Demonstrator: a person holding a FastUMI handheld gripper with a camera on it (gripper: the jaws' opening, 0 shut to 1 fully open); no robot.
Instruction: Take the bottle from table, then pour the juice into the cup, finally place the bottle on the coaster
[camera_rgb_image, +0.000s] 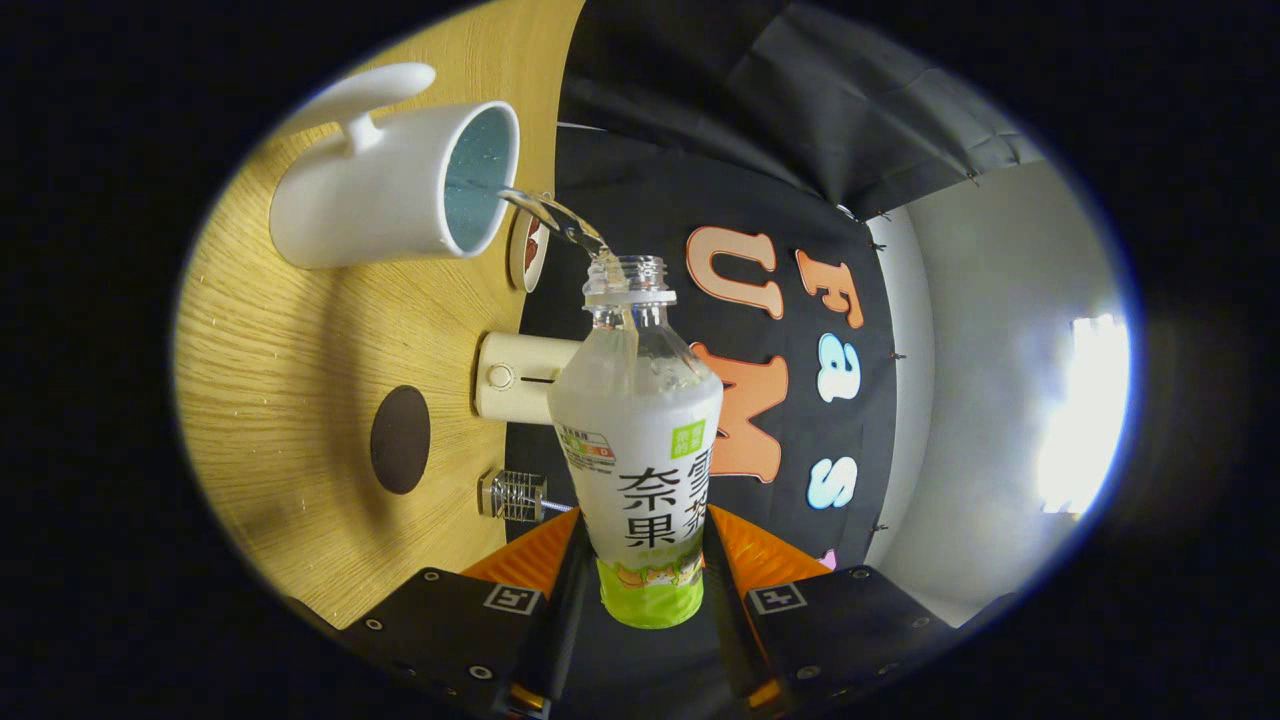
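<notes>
on the wooden table (300, 400) the gripper (645, 570) clenches the bottle (640, 440) low on its label between both fingers, tipped so juice (545, 212) streams from its open neck into the white cup (400, 195), the dark coaster (400, 440) waiting nearby.

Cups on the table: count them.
1. The cup stands on the table beyond the bottle, which the gripper holds, pouring into it.
</notes>
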